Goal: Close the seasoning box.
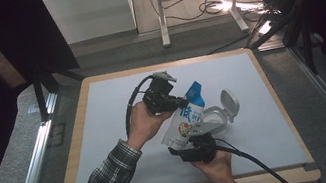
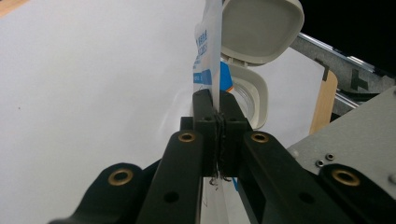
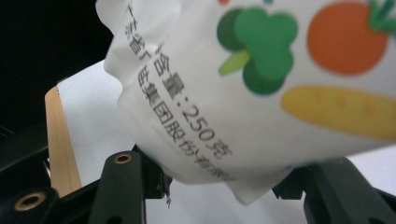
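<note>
A white pouch (image 1: 187, 120) with a blue top and vegetable pictures is held tilted above the mat between both grippers. My left gripper (image 1: 180, 102) is shut on the pouch's thin upper edge (image 2: 211, 56); in the left gripper view the jaws (image 2: 218, 116) pinch it flat. My right gripper (image 1: 195, 140) holds the pouch's lower end. In the right gripper view the pouch (image 3: 261, 84) bulges between the two jaws (image 3: 224, 186), which press on it from both sides. Black print and "250" show on it.
A clear round container (image 1: 212, 119) with a pale flip lid (image 1: 229, 99) standing open sits on the grey mat (image 1: 112, 105) just right of the pouch, also seen as container (image 2: 250, 93) and lid (image 2: 261, 28). The wooden table edge (image 1: 288, 178) frames the mat.
</note>
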`<action>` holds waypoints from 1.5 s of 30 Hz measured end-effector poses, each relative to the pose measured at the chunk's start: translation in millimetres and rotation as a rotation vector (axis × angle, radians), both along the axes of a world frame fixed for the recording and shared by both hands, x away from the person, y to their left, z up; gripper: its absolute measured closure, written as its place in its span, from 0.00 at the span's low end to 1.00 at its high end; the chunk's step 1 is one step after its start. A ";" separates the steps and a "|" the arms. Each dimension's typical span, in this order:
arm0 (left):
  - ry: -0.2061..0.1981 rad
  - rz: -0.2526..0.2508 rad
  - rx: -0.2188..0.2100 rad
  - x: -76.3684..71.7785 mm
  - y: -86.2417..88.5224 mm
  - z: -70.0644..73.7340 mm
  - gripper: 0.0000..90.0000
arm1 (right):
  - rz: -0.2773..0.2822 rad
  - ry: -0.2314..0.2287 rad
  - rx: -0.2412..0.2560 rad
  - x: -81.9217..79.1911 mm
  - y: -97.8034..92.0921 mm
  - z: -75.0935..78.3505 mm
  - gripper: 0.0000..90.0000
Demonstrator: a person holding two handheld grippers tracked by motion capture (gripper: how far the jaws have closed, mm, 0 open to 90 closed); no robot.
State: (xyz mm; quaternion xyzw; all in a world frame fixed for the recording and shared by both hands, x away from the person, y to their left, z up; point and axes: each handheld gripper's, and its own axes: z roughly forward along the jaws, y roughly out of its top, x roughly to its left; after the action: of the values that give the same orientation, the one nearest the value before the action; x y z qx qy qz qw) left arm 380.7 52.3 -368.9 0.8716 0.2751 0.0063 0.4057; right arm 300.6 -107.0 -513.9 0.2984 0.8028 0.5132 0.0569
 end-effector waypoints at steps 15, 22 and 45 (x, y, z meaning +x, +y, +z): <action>-0.002 0.035 -0.019 4.1 13.6 -4.0 0.99 | -0.009 0.028 -0.037 1.4 -2.2 -2.8 0.52; -0.007 0.060 -0.029 8.6 19.2 -11.9 0.99 | -0.023 0.022 -0.042 3.1 -7.2 -2.3 0.52; -0.079 0.082 -0.084 21.8 34.3 -45.7 0.99 | -0.049 -0.009 -0.058 1.7 -20.3 0.9 0.52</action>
State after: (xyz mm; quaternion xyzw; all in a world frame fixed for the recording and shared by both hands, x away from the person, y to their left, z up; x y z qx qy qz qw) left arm 402.5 86.6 -414.7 0.8408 0.2944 0.0458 0.4520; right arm 302.3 -127.3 -513.0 0.3138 0.8095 0.4894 0.0817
